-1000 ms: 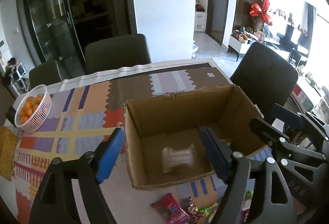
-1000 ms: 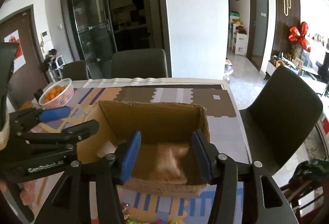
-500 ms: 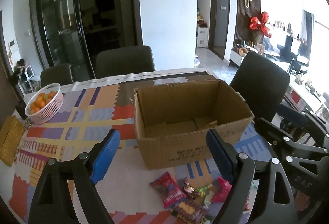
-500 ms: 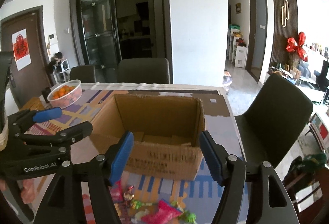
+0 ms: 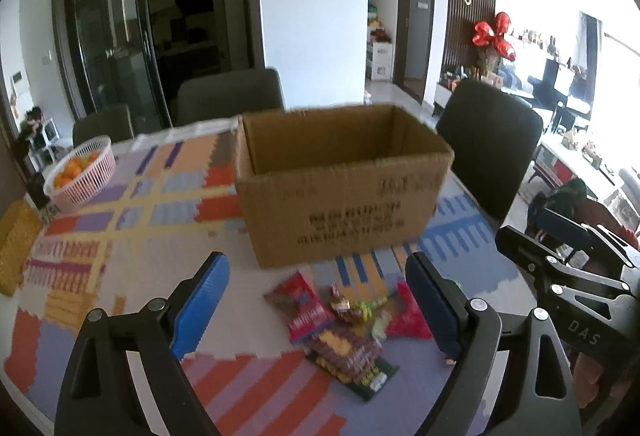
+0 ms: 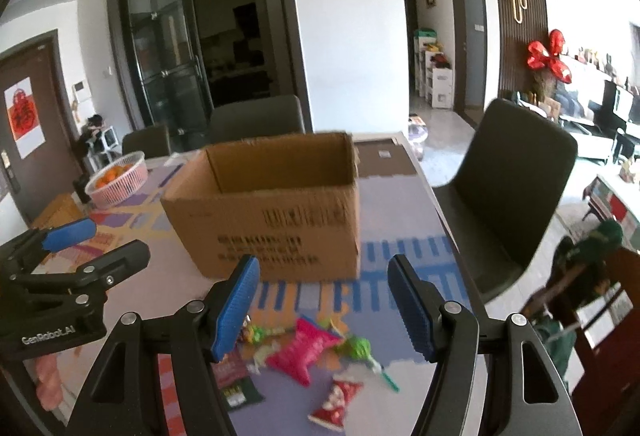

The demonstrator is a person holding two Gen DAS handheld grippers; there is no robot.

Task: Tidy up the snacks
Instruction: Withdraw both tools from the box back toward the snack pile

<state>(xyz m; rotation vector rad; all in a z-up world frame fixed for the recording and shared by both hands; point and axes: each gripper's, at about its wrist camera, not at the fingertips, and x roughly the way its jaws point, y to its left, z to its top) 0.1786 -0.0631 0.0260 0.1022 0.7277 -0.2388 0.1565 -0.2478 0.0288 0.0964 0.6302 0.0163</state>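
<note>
An open cardboard box (image 5: 344, 191) stands on the patterned table; it also shows in the right wrist view (image 6: 272, 211). Its inside is hidden from here. A pile of snack packets (image 5: 344, 324) lies in front of it: a red packet (image 5: 304, 306), a dark green one (image 5: 352, 360), small candies. In the right wrist view I see a pink packet (image 6: 306, 346) and a red one (image 6: 334, 402). My left gripper (image 5: 320, 310) is open and empty above the pile. My right gripper (image 6: 324, 310) is open and empty, to the right of the left one.
A pink basket of oranges (image 5: 80, 171) stands at the far left of the table, a yellow pad (image 5: 14, 244) near the left edge. Dark chairs (image 5: 488, 151) stand at the far side and right side. The table's right edge (image 6: 452, 236) is close.
Both grippers have pulled back from over the box and dropped lower toward the snack pile. The packets seen falling into the box are out of sight.
</note>
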